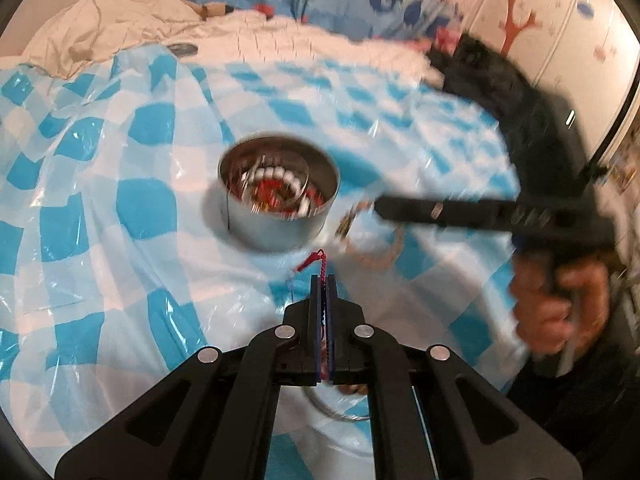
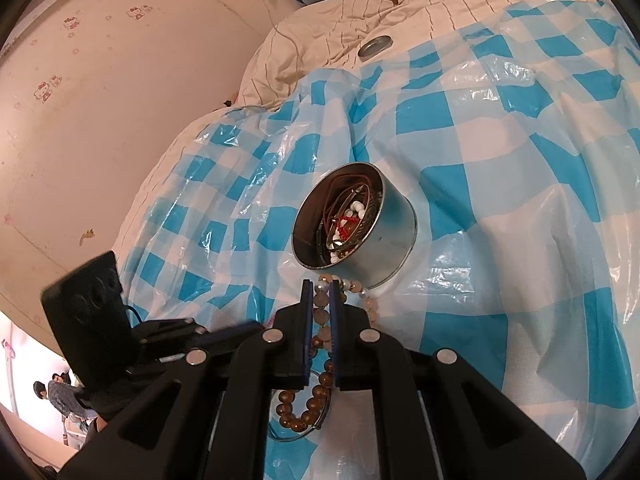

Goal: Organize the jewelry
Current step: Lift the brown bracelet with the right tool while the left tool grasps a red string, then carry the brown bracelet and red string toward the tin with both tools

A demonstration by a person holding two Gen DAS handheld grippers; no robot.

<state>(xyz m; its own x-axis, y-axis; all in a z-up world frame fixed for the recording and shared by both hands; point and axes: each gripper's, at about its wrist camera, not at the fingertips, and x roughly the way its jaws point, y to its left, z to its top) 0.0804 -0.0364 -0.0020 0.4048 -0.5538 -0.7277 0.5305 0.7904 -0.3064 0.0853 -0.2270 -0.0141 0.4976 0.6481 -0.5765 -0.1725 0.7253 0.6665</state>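
A round metal tin (image 1: 280, 196) holding white beads, red beads and cords stands on the blue-checked plastic sheet (image 1: 120, 208); it also shows in the right wrist view (image 2: 356, 224). My left gripper (image 1: 324, 278) is shut on a red beaded string (image 1: 314, 261), held just in front of the tin. My right gripper (image 2: 321, 283) is shut on a pale pink bead bracelet (image 2: 362, 292) beside the tin; its fingers (image 1: 420, 210) reach in from the right in the left wrist view. A brown bead bracelet (image 2: 308, 410) lies below the right gripper.
A thin metal ring (image 2: 320, 420) lies on the sheet by the brown beads. A round metal lid (image 2: 375, 45) sits on the cream quilt (image 2: 320, 32) behind the sheet. A dark furry thing (image 1: 488, 68) lies at the sheet's far right. Pink wall (image 2: 120, 80) is to the left.
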